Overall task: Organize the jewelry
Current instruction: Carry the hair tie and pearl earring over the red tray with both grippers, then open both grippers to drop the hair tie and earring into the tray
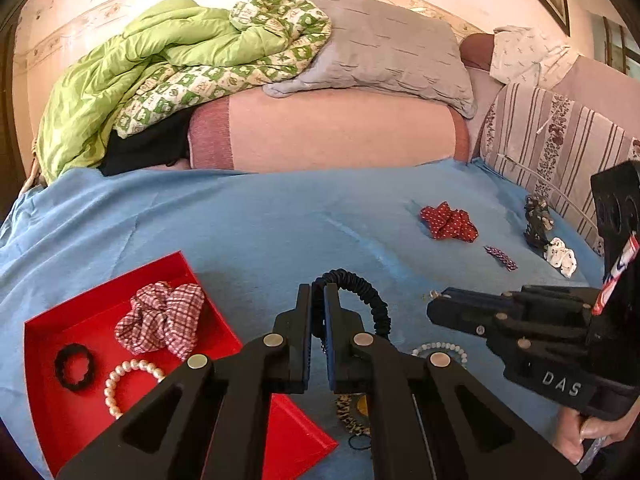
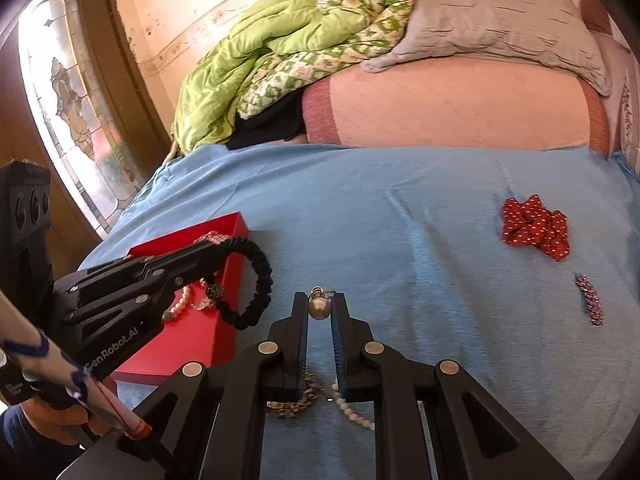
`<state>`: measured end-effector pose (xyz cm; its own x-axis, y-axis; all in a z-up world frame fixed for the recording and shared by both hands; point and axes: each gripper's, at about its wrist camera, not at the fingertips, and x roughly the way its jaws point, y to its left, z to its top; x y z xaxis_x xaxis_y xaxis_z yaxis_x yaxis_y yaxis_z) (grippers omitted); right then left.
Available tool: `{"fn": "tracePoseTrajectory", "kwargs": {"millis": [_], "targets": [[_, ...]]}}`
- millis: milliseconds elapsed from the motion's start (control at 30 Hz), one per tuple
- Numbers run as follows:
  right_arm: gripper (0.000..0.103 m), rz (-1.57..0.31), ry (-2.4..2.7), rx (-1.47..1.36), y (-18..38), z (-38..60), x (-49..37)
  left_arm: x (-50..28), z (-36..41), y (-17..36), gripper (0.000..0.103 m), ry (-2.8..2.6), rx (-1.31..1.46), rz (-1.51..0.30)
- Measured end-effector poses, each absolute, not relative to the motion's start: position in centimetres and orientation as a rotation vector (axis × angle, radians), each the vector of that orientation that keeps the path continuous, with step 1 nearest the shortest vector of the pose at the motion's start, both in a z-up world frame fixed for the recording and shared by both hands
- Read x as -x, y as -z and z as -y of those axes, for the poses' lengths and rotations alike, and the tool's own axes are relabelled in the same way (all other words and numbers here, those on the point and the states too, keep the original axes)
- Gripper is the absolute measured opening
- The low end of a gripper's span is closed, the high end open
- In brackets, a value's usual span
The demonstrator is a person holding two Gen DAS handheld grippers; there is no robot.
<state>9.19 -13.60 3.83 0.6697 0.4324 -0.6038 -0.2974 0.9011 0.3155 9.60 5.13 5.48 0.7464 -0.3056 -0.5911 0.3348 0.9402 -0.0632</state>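
Note:
My left gripper [image 1: 319,292] is shut on a black coiled hair tie [image 1: 370,300] and holds it above the blue bedspread, right of the red tray [image 1: 76,320]; the hair tie also shows in the right wrist view [image 2: 260,280]. The tray holds a checked scrunchie [image 1: 162,320], a small black hair tie [image 1: 74,366] and a pearl bracelet [image 1: 128,380]. My right gripper [image 2: 320,300] is shut on a small silver ball pendant [image 2: 319,307]. A pearl strand [image 2: 354,410] and a leopard-print band [image 2: 296,398] lie under it.
A red dotted scrunchie [image 1: 448,222], a purple beaded clip [image 1: 502,258], a dark figurine [image 1: 538,220] and a white piece [image 1: 562,258] lie on the bedspread [image 1: 260,220] at the right. Pillows and a green quilt [image 1: 160,72] pile at the back.

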Motion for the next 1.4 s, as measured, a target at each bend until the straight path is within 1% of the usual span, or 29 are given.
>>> {"fn": "tracePoseTrajectory", "kwargs": {"millis": [400, 600, 767, 900, 1067, 1400], "targets": [[0.012, -0.708, -0.470, -0.197, -4.8, 10.3, -7.8, -7.6, -9.2, -6.8, 0.005, 0.280, 0.001, -0.613], [0.012, -0.702, -0.507, -0.219, -6.1, 8.0, -6.2, -4.5, -14.8, -8.1, 0.005, 0.202, 0.078, -0.608], [0.012, -0.666, -0.551, -0.238, -8.2, 5.6, -4.4, -2.6, -20.8, -7.4, 0.005, 0.125, 0.157, -0.664], [0.012, -0.671, -0.580, -0.254, -8.9, 3.8, -4.3, -2.8, -23.9, -6.4, 0.005, 0.082, 0.209, -0.693], [0.012, -0.727, -0.594, -0.243, -7.9, 1.1, -5.1, -4.0, -25.2, -5.0, 0.005, 0.060, 0.235, -0.739], [0.013, -0.888, -0.557, -0.191, -2.8, -2.6, -8.0, -6.3, -24.9, -2.7, 0.005, 0.030, 0.216, -0.831]]}}
